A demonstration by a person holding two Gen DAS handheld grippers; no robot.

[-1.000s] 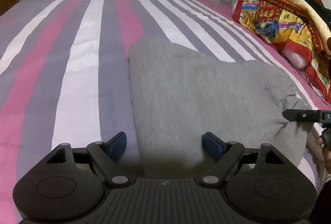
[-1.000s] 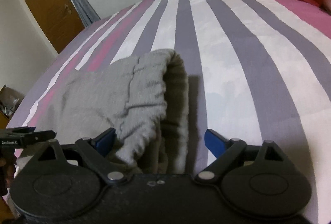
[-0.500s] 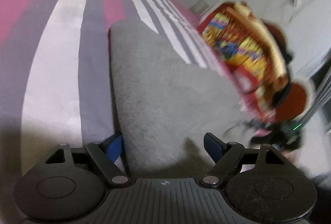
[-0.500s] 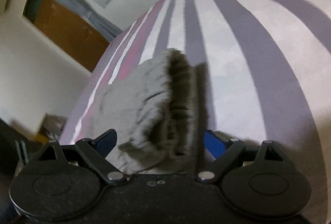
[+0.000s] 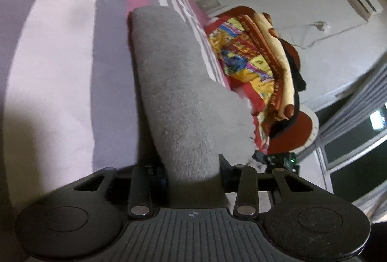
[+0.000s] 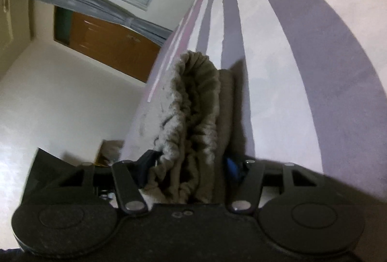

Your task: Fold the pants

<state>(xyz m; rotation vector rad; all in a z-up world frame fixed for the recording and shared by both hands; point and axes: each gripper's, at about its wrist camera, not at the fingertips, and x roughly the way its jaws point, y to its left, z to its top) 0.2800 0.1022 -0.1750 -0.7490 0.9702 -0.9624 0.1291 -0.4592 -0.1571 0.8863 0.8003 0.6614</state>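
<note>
Between both pairs of closing jaws, grey pants (image 5: 179, 97) are being gripped on a striped bed (image 5: 55, 63).

The folded edge is running forward from the left gripper (image 5: 193, 177), whose jaws are pressing in on the cloth from either side; the gathered waistband (image 6: 196, 116) is bunching inside the right gripper (image 6: 191, 170) (its jaws also narrowing onto fabric). A bright patterned blanket (image 5: 249, 63) is lying ahead and right of the left gripper.

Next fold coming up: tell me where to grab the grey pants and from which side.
Grab the pants by the near edge, coming in level from the near side of the bed: right gripper on the bunched waistband, left gripper on the smooth end. Both jaws are closing there.
</note>
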